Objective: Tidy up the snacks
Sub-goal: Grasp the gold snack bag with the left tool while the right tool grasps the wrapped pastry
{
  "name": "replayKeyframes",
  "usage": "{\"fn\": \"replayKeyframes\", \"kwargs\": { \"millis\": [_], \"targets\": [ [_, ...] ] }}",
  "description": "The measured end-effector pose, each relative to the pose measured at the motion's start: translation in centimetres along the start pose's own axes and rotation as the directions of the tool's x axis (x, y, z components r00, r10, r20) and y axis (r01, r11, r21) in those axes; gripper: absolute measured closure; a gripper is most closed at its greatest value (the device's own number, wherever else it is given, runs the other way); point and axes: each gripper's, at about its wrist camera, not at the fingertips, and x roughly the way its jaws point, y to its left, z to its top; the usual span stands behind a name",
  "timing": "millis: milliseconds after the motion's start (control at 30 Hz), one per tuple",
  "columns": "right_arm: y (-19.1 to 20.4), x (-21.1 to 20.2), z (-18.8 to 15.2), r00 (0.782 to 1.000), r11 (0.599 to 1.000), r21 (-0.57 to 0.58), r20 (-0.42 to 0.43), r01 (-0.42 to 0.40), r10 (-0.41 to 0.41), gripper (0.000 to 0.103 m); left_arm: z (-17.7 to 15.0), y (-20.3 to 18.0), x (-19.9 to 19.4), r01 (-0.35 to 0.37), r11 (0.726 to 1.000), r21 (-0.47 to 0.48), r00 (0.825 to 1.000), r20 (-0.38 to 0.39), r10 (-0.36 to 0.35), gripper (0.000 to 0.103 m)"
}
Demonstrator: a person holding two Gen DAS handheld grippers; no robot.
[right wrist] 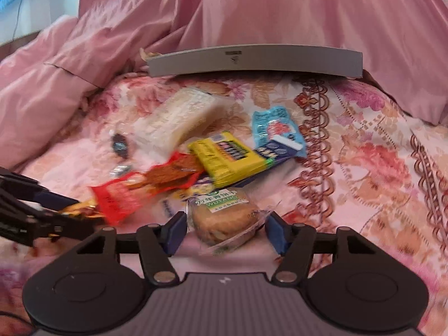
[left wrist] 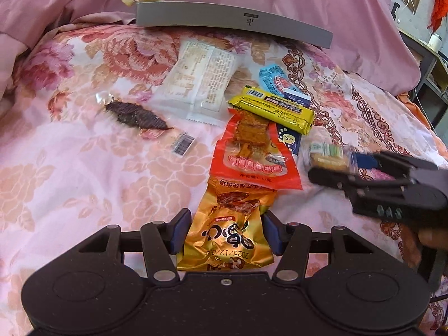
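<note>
The left gripper [left wrist: 225, 232] has its jaws clamped on a gold snack packet [left wrist: 227, 224] at the near end of the pile on the bed [left wrist: 70, 168]. The right gripper [right wrist: 225, 231] has its jaws partly open around a wrapped biscuit [right wrist: 224, 218], pads not clearly pressing. Red [left wrist: 252, 154], yellow [left wrist: 271, 109], blue [left wrist: 280, 84] and clear [left wrist: 201, 78] packets lie loose; a grey box [left wrist: 232, 22] stands beyond, contents hidden.

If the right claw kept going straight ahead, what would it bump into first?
The round biscuit in clear wrap is already between the right claw's blue pads. Pushing on, it would probably shove that biscuit into the yellow snack bar just beyond, though depth is hard to judge.
</note>
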Motion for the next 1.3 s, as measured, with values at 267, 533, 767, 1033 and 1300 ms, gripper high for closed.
{"fn": "replayKeyframes", "kwargs": {
  "millis": [267, 533, 767, 1033, 1300],
  "targets": [
    [4.0, -1.3, -0.9, 0.997, 0.995, -0.062, -0.011, -0.08, 0.079, 0.035, -0.1, 0.3, -0.1, -0.007, 1.0, -0.01, 1.0, -0.003, 0.007, 0.045],
    [4.4, -0.3, -0.6, 0.995, 0.989, -0.11, -0.044, -0.097, 0.093, 0.023, 0.1, 1.0, 0.5, 0.017, 1.0, -0.021, 1.0, -0.004, -0.017, 0.04],
    [4.4, 0.0, -0.6, 0.994, 0.986, -0.128, -0.046, -0.103, 0.098, 0.025, 0.1, 1.0, 0.6, 0.014, 1.0, -0.016, 1.0, -0.005, -0.014, 0.041],
    [4.2, -0.5, -0.9, 0.996, 0.994, -0.074, -0.02, -0.085, 0.083, 0.039, 0.1, 0.9, 0.4, 0.013, 1.0, -0.022, 1.0, -0.005, -0.013, 0.046],
    [4.8, -1.6, -1.3, 0.999, 0.998, -0.04, 0.016, -0.049, 0.05, 0.047, 0.2, 0.9, -0.5, 0.005, 0.997, -0.083, 0.999, -0.041, -0.008, 0.048]
  ]
}}
